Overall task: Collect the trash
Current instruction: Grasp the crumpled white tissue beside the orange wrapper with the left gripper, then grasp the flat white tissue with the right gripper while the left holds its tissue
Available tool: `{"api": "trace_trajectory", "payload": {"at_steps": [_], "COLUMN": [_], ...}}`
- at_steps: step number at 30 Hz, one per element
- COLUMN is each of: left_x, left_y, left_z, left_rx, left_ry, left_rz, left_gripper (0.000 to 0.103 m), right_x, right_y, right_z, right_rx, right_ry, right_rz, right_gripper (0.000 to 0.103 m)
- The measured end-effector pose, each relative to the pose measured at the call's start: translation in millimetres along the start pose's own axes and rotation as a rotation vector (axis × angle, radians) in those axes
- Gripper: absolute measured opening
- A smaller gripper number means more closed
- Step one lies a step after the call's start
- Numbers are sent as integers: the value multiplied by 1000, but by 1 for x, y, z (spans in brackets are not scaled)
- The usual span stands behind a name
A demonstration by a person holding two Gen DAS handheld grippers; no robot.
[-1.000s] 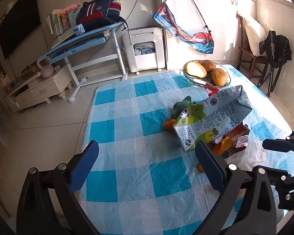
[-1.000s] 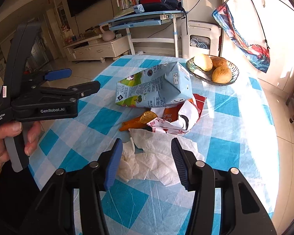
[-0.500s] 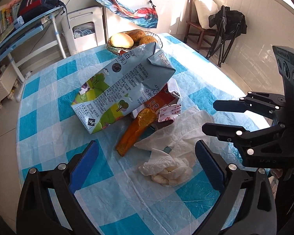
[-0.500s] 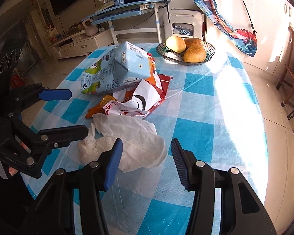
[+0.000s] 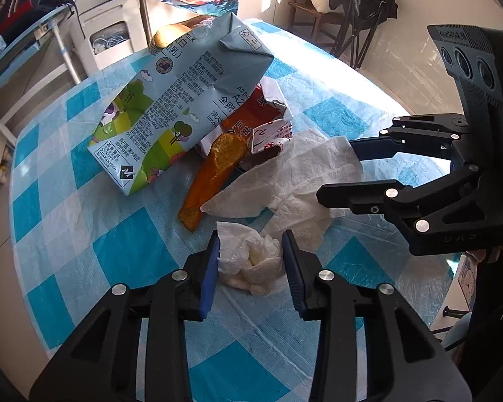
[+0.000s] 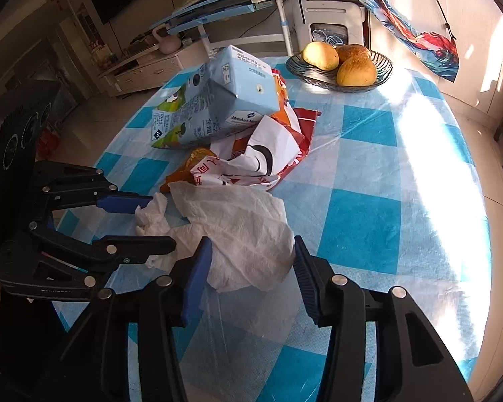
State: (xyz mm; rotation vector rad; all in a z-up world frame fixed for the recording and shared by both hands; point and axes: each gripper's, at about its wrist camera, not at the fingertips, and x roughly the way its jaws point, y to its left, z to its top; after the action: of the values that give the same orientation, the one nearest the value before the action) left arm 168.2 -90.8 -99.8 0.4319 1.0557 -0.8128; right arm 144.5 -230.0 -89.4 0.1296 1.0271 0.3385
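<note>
The dented light-blue milk carton (image 5: 171, 100), printed "QUALITY GUARANTEED", lies on its side on the blue-and-white checked tablecloth (image 5: 67, 221). Just in front of it, the left gripper (image 5: 250, 251) is closing on a crumpled white tissue wad (image 5: 251, 261), pads touching. Beside that wad, the right gripper (image 6: 251, 264) is closing around a creased flat paper towel (image 6: 238, 227), not yet clamped.

We've got the milk carton (image 6: 214, 100) as the anchor here: snack wrapper (image 6: 261, 157) sits tucked under and in front of it, flat tissue (image 6: 238, 224) in front of that, wadded tissue (image 5: 251, 261) at the flat one's left, fruit bowl (image 6: 338, 75) behind-right, all on the table (image 6: 369, 181).
</note>
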Motion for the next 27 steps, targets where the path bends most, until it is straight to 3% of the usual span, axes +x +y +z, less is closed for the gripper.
{"api": "trace_trajectory", "payload": {"at_steps": [4, 5, 11, 13, 14, 17, 23, 27], "left_x": [-14, -16, -26, -24, -23, -21, -15, -19], "left_y": [15, 18, 35, 37, 38, 34, 26, 32], "left_z": [-9, -12, -23, -26, -28, -31, -34, -34], "left_rx": [3, 1, -34, -35, -34, -31, -2, -21], "left_ry": [-2, 0, 22, 34, 40, 44, 56, 50], "left_rz": [1, 6, 20, 31, 30, 36, 70, 78], "left_gripper": [30, 30, 30, 30, 32, 41, 44, 37], "right_x": [3, 4, 1, -3, -4, 2, 16, 16], "right_y": [16, 18, 21, 25, 28, 39, 44, 49], "right_z": [-2, -2, -1, 1, 2, 3, 0, -1], "right_rx": [-61, -74, -77, -81, -92, -120, -156, -203], "right_ry": [13, 17, -14, -42, -51, -39, -8, -6], "right_rz": [12, 11, 8, 25, 28, 40, 15, -20], "right_gripper": [16, 14, 18, 55, 58, 59, 57, 32]}}
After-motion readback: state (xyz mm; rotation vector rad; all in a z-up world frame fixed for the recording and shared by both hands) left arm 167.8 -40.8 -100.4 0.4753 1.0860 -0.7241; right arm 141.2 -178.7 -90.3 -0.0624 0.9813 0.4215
